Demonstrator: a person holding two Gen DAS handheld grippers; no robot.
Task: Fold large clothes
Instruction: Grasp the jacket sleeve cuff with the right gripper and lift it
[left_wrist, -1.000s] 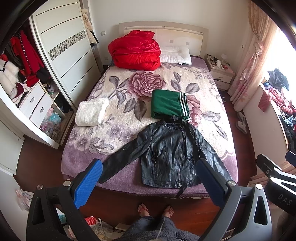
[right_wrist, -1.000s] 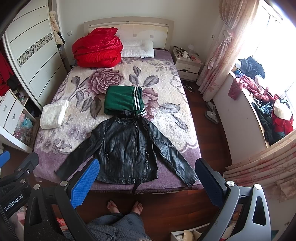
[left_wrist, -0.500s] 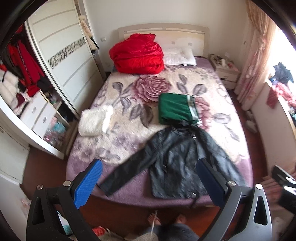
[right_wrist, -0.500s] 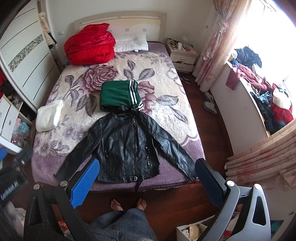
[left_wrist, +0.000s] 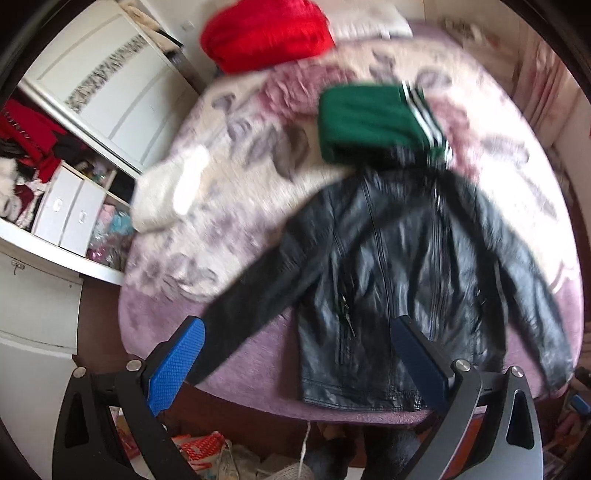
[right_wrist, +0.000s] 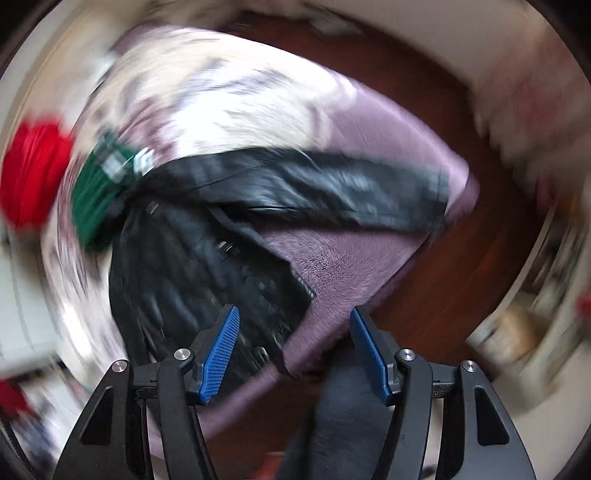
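The left hand-held gripper (left_wrist: 295, 354) is hovering with its jaws spread wide and nothing between them, and the black jacket (left_wrist: 399, 280) is lying flat and face up on the bed (left_wrist: 258, 354) just ahead of it. One sleeve (left_wrist: 255, 314) is running out ahead and to the left of those fingers. It looks like the reach for the first fold: best to take that sleeve near the cuff and carry it across the chest without dragging the body.

The right hand-held gripper (right_wrist: 293, 350) is also open and empty, tilted, with the jacket's hem just ahead on its left and the other sleeve (right_wrist: 332, 192) stretching farther ahead. The view is blurred; slowing down before pinching should help.
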